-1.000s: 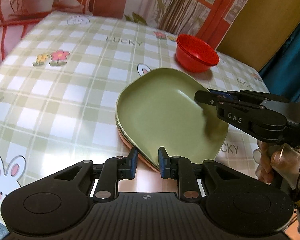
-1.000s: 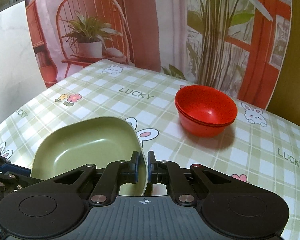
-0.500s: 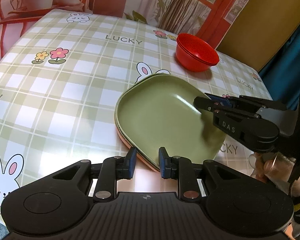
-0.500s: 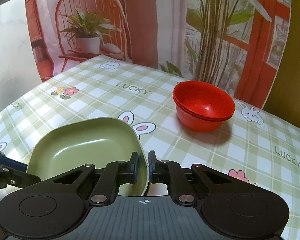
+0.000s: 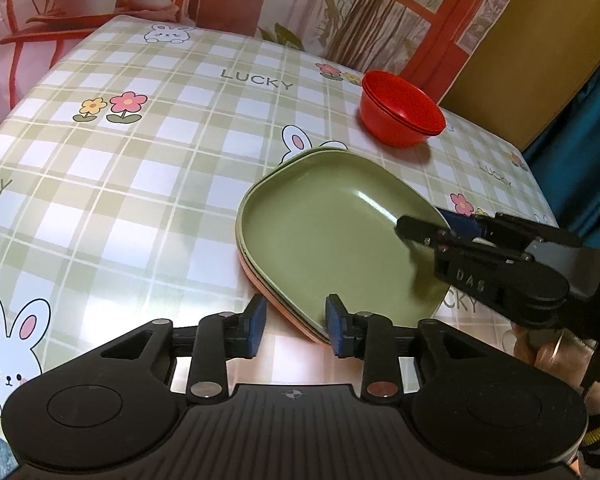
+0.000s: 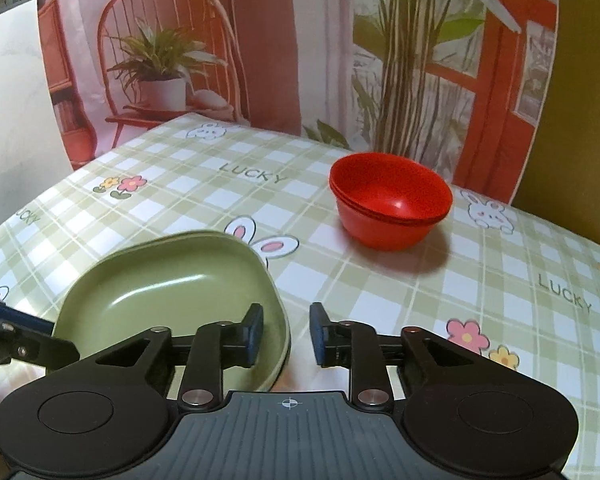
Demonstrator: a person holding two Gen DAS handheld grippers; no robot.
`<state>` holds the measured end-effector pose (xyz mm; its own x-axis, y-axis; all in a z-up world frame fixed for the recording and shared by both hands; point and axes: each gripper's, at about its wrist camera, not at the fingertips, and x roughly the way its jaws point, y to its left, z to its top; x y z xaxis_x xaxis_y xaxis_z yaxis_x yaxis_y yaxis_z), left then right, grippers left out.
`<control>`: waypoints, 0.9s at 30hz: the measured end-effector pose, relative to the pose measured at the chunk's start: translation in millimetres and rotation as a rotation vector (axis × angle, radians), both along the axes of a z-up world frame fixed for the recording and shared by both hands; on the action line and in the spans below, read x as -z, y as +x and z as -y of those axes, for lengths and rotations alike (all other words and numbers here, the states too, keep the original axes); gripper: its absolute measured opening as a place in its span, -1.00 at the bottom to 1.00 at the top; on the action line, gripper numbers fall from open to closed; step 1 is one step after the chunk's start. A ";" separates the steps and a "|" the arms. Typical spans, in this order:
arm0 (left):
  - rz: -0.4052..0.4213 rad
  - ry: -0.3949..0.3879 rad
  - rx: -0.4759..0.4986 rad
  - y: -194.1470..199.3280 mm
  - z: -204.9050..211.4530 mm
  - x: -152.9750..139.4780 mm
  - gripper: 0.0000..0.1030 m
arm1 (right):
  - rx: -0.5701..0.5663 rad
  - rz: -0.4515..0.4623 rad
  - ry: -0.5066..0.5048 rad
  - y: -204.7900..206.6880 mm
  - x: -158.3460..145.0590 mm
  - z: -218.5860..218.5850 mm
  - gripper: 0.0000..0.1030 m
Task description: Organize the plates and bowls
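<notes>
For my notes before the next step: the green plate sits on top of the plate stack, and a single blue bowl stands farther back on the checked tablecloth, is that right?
Not quite: the bowls are red, and the right wrist view shows stacked rims, so more than one. The green plate does top the stack on the checked tablecloth.

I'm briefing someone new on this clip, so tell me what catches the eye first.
The green plate stands out, topping a stack of plates near the table's front edge, with an orange plate at the bottom. The left gripper and right gripper straddle its rim, their jaws just opened. Behind sit nested red bowls on the checked tablecloth.
</notes>
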<state>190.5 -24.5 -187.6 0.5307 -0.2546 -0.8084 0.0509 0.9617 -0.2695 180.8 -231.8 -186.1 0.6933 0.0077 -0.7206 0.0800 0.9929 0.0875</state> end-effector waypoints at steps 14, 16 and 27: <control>0.028 0.002 -0.007 -7.8 -2.4 0.9 -0.21 | 0.012 0.019 -0.009 -4.7 11.7 -8.9 -0.49; 0.031 0.004 -0.010 -9.1 -2.2 0.5 -0.20 | 0.017 0.023 -0.009 -4.3 13.5 -9.9 -0.49; 0.032 -0.002 -0.029 -10.9 -2.9 1.1 -0.14 | 0.027 0.038 -0.010 -4.6 16.2 -11.6 -0.50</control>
